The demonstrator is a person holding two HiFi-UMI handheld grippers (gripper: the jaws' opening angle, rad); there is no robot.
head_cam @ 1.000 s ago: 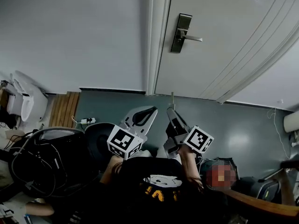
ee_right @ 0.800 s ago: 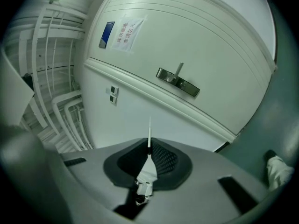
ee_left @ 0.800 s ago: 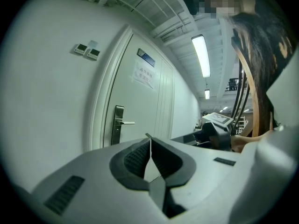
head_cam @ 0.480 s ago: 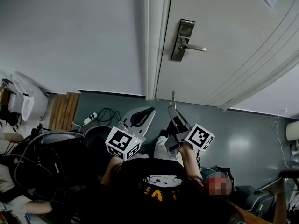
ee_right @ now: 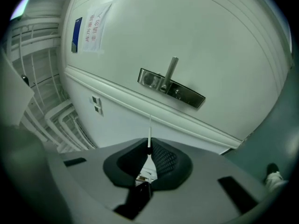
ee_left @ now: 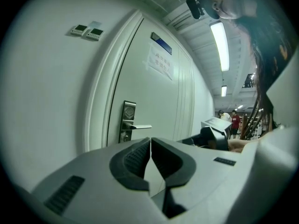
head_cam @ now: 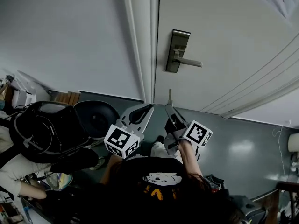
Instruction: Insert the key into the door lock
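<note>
**Key gripped, short of the lock**

The right gripper [ee_right: 149, 149] has its jaws closed narrowly on the key [ee_right: 149, 132]. The thin blade sticks out past the fingertips toward the white door [head_cam: 224, 36]. In the head view the key tip sits below the metal door lock [head_cam: 176, 50] and apart from it, and the lock's lever handle [head_cam: 190, 62] points right. The left gripper [ee_left: 150, 142] is beside the right one, with its jaws pressed together on nothing. On the door are a paper notice [ee_right: 93, 26] and a small blue plate [ee_right: 76, 33], but their print is too blurred to read. Two wall switches [ee_left: 88, 31] sit on the wall left of the door frame
</note>
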